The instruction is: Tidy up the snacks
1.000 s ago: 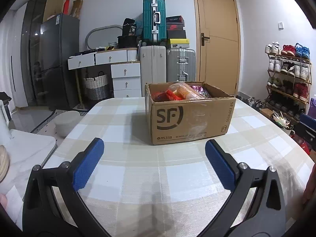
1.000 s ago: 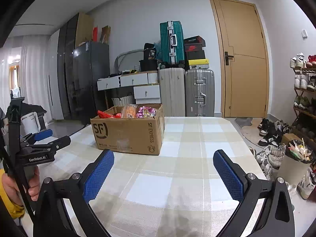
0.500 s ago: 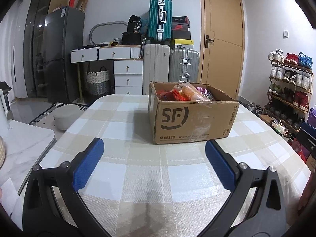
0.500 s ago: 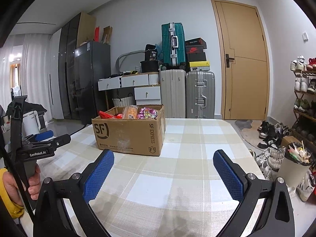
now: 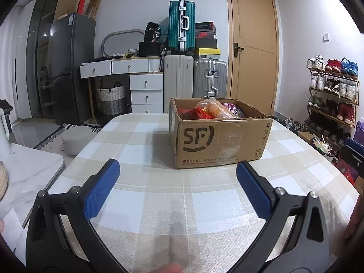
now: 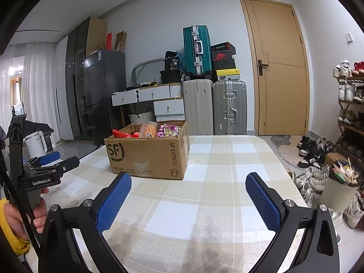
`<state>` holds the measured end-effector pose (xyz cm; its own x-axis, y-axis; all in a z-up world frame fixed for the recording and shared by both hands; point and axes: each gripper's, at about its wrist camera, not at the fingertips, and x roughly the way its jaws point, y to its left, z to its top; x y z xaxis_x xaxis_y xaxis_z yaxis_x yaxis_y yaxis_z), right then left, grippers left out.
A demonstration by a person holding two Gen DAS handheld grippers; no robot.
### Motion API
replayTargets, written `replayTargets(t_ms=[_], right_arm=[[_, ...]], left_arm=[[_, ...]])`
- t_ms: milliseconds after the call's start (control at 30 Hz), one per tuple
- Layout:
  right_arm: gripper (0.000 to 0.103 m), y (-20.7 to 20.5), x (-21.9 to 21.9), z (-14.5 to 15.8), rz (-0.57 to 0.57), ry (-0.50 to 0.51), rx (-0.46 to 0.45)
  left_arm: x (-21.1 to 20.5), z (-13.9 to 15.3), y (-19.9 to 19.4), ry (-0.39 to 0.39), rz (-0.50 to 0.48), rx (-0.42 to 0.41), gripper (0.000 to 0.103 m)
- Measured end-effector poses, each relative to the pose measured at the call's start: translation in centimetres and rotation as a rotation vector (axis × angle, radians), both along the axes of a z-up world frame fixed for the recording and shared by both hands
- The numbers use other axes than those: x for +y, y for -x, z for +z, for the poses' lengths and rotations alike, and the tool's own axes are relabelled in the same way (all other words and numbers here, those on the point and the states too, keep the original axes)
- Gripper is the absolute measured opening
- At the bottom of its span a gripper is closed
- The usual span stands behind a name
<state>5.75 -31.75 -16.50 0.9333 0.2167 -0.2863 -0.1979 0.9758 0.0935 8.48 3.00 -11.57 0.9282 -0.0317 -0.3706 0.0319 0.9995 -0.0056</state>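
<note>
**Snacks in the carton, both grippers wide**

Plainly, the snacks sit together inside the open brown corrugated cardboard box with the black "SF" logo (image 5: 218, 141), which stands on the beige-and-white checked tablecloth of the rounded table (image 5: 141, 150), toward its far half. No packet shows on the cloth itself in either view.

- Contents: a red crinkly foil packet (image 5: 188, 113), an orange snack in a clear glossy plastic bag (image 5: 213, 110), a purple printed foil bag (image 6: 168, 130). They lie heaped and tilted, tops poking above the rim; no flaps show above the box's open top, likely for easy reach from above.
- Left gripper (image 5: 178, 173): 2 blue-padded black fingers spread far apart, nothing between them, hovering low over the cloth and aimed straight at the box's logo face.
- Right gripper (image 6: 188, 187): fingers likewise wide apart and empty, pointing past the box's right-hand corner over bare cloth.
- A hand in a yellow sleeve (image 6: 34, 211) grips the left tool's handle, seen in the right view.

Judgement: the scene fits either snacks gathered into the box or snacks waiting to be taken out and sorted; the pictures do not settle which.

Pads look knurled and rubbery, suited to slippery film; the cloth is woven and matte.
</note>
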Motion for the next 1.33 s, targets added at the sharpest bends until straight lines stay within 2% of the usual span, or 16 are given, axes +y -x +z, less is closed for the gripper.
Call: replayTargets(t_ms=[433,1333], right_arm=[[0.102,0.0,0.0,0.0,-0.001,0.000,0.001],[0.102,0.0,-0.1,0.1,0.000,0.000,0.003]], left_arm=[[-0.4,0.6,1.7,-0.016,-0.010,-0.019,0.102],[-0.7,0.7,2.2,-0.011,-0.022,-0.039,0.102]])
